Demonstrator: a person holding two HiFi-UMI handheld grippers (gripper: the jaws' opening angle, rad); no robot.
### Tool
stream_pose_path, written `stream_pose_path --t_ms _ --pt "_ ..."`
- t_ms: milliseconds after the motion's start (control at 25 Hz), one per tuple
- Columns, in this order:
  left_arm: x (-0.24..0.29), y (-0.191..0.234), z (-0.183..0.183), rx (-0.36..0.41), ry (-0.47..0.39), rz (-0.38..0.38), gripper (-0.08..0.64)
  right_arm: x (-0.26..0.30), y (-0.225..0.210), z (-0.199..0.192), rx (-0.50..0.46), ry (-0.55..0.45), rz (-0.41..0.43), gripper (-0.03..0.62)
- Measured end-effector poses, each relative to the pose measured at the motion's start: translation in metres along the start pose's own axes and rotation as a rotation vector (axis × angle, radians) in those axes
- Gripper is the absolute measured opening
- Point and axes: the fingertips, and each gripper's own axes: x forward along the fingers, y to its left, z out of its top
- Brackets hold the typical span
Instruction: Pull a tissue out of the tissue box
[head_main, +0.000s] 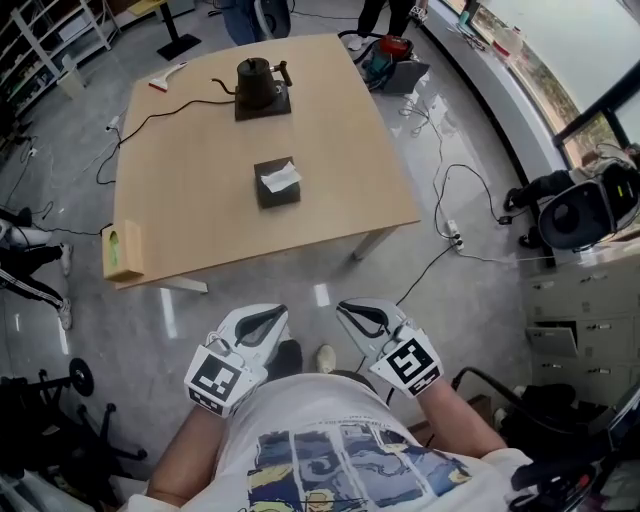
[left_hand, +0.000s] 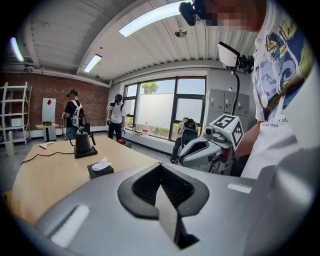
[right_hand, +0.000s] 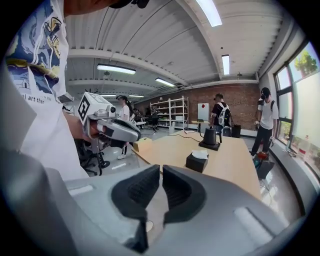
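Observation:
A dark tissue box (head_main: 277, 188) stands near the middle of the light wooden table (head_main: 190, 230), and a white tissue (head_main: 281, 176) sticks up from its top. It also shows small and far off in the left gripper view as the tissue box (left_hand: 100, 169) and in the right gripper view as the tissue box (right_hand: 197, 162). My left gripper (head_main: 272, 314) and right gripper (head_main: 352, 310) are held close to my body, short of the table's near edge and well apart from the box. Both point toward the table. Each has its jaws together with nothing between them.
A black kettle (head_main: 260, 82) on a square base stands beyond the box, with a black cable (head_main: 160, 115) running to the left. A small wooden box (head_main: 123, 250) sits at the table's near left corner. People stand beyond the table's far end. Cables and a power strip (head_main: 455, 238) lie on the floor at the right.

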Motion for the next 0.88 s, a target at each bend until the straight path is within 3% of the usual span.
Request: stream_pose_path --t_ms 400,880 --pt "0.000 0.084 0.006 0.019 -0.021 -0.062 0.006 0.079 -0.032 0.042 -0.060 0.021 -0.038 0.021" --pt "0.016 0.149 0.015 -0.055 -0.019 0.030 0.006 0.147 -0.078 0.063 -0.200 0.067 0.065 0.051"
